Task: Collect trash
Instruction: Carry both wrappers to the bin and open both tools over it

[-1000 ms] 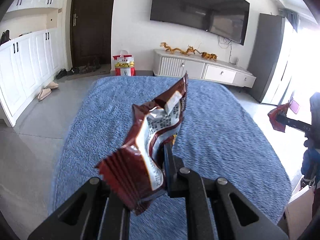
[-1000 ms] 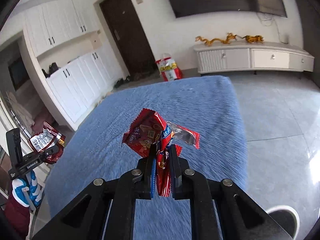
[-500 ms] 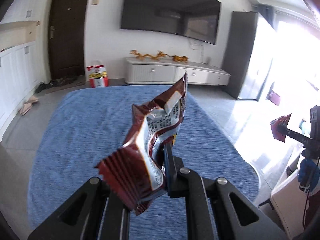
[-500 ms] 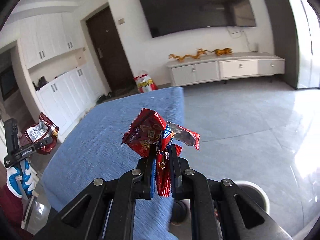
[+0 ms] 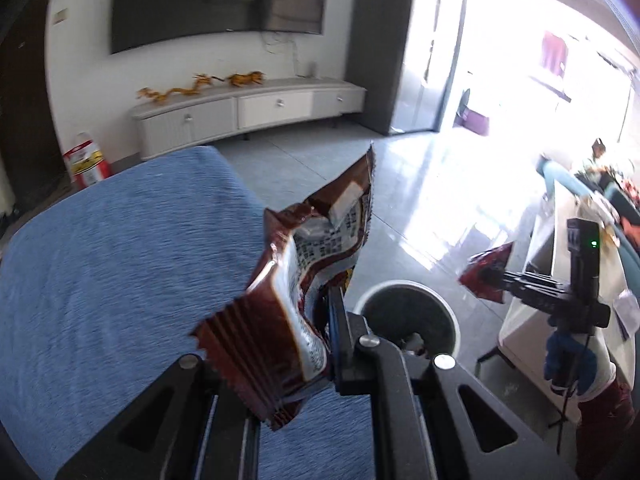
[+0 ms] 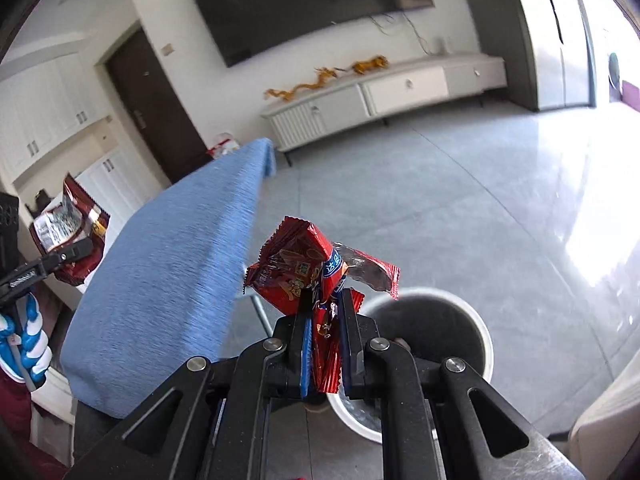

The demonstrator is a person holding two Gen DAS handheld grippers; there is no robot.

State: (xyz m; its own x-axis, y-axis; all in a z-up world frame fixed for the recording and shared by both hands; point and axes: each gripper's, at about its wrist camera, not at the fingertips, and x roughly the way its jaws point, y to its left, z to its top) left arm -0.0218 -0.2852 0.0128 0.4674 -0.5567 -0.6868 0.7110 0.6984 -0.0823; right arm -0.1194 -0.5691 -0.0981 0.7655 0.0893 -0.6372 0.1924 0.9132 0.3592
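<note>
A crumpled brown snack wrapper [image 5: 312, 256] stands up between the jaws of my left gripper [image 5: 318, 320], which is shut on it. It hangs over the right edge of the blue-covered table [image 5: 120, 260], just left of a white-rimmed trash bin [image 5: 452, 320] on the floor. My right gripper [image 6: 326, 320] is shut on a red snack wrapper [image 6: 296, 264], directly in front of the same bin [image 6: 482, 336]. Each view shows the other gripper too: the right gripper [image 5: 494, 278] with its red wrapper [image 5: 486, 272], and the left gripper [image 6: 82, 248] with the brown wrapper [image 6: 68, 224].
Grey tiled floor [image 6: 460, 200] spreads beyond the bin to a low white TV cabinet [image 5: 248, 112] under a wall TV. A pale piece of furniture [image 5: 560, 240] stands at the right. A gloved hand [image 5: 568, 360] holds the right gripper. Some trash lies inside the bin.
Both views have swung right, off the blue table and onto the floor. The bin has come into sight below both grippers. Each wrapper stays gripped as before.
</note>
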